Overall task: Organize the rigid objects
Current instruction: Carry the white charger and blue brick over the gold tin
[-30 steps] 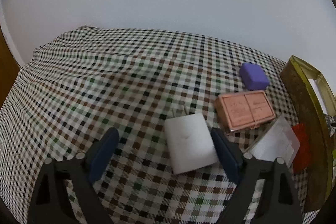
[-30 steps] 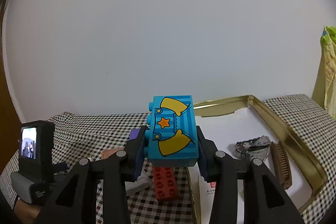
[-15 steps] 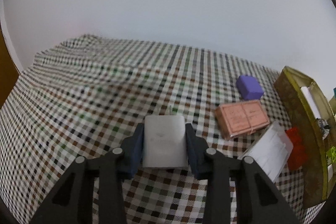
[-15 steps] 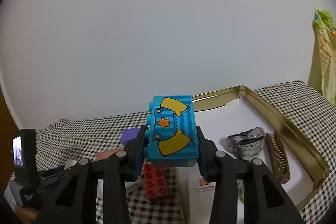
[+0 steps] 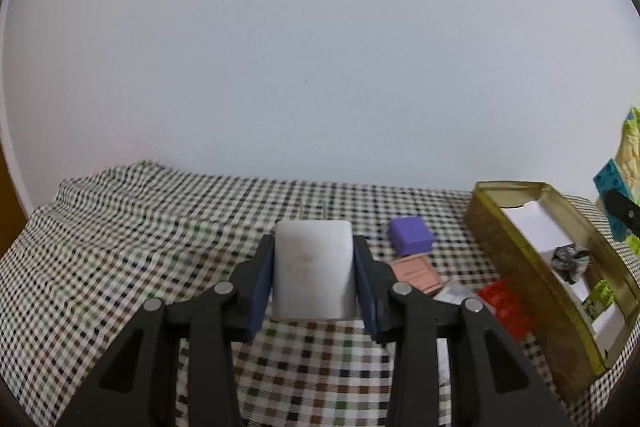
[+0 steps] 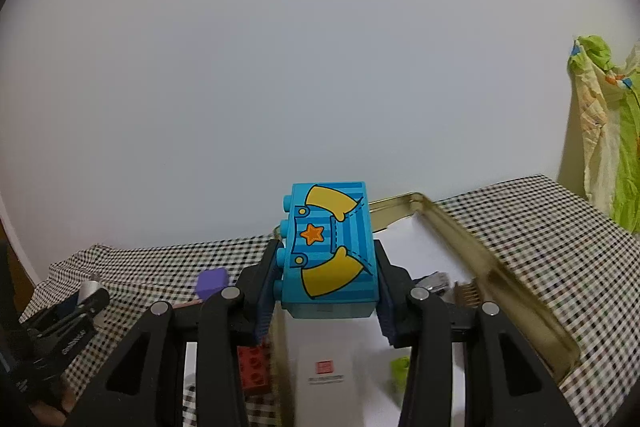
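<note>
Pinched between the blue pads of the left gripper (image 5: 313, 277): a white rounded block (image 5: 313, 273), smooth, faintly smudged on top, held clear above the checked tablecloth (image 5: 132, 243). Jaws closed in on it within the past second, now pressed to both its sides.

Clamped in the right gripper (image 6: 327, 285): a turquoise toy brick (image 6: 330, 255), striped, printed with yellow sleeves, an orange star and two buttons, studs facing left, lifted over the near end of the gold tin (image 6: 472, 251).

Just right of the white block on the cloth: a purple cube (image 5: 411, 235), beyond a pink patterned box (image 5: 416, 273). Nearer the tin, a clear plastic item (image 5: 454, 293), partly hidden behind the right finger, and a red studded brick (image 5: 505, 307) close against the tin wall. Between these pieces and the tin's interior, only that raised gold wall.

Inside the tin, seen from the left wrist: white paper lining (image 5: 536, 223), a crumpled grey-black lump (image 5: 570, 259), a small green-printed piece (image 5: 598, 297). From the right wrist: a brown comb (image 6: 466, 293) by the far rim, a lime-green scrap (image 6: 400, 377) and a white card with a red square logo (image 6: 325, 367) on the floor of the tin.

At far right, a green and yellow cloth (image 6: 608, 131) hanging by the wall.
</note>
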A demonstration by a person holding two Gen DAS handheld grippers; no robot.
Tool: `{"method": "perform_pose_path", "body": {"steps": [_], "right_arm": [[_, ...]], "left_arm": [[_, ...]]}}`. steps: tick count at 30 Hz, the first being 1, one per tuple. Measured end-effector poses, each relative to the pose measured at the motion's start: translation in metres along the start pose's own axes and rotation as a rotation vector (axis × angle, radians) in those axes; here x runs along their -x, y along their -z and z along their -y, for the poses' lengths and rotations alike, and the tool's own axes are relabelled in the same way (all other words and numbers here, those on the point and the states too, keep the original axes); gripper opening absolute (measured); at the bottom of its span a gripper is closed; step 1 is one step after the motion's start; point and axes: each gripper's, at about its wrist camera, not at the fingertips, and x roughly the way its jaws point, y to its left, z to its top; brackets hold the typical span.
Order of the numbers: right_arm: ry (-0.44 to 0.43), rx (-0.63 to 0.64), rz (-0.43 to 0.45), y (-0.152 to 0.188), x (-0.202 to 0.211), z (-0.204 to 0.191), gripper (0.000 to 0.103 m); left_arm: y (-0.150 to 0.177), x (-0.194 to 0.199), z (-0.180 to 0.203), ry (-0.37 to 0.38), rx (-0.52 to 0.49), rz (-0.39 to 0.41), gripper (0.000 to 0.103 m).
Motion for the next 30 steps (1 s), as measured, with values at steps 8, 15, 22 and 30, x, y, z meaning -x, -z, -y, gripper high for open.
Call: {"method": "perform_pose_path", "body": {"steps": [8,15,22,30], "right_arm": [[-0.003,0.018,0.0,-0.003,-0.008,0.02,0.045],[0.0,0.049,0.018,-0.008,-0.002,0.032,0.045],[0.002,0.029,0.012,-0.013,0.006,0.041,0.045],[0.018,0.064,0.023,-0.015,0.012,0.047,0.045]], "left_arm": [[0.004,0.005,0.005,0.047,-0.017,0.031,0.037],[0.005,0.008,0.015,0.099,-0.029,0.05,0.037],[0.007,0.012,0.027,0.113,-0.03,0.05,0.037],[0.007,0.017,0.062,0.161,-0.033,0.05,0.037]]}}
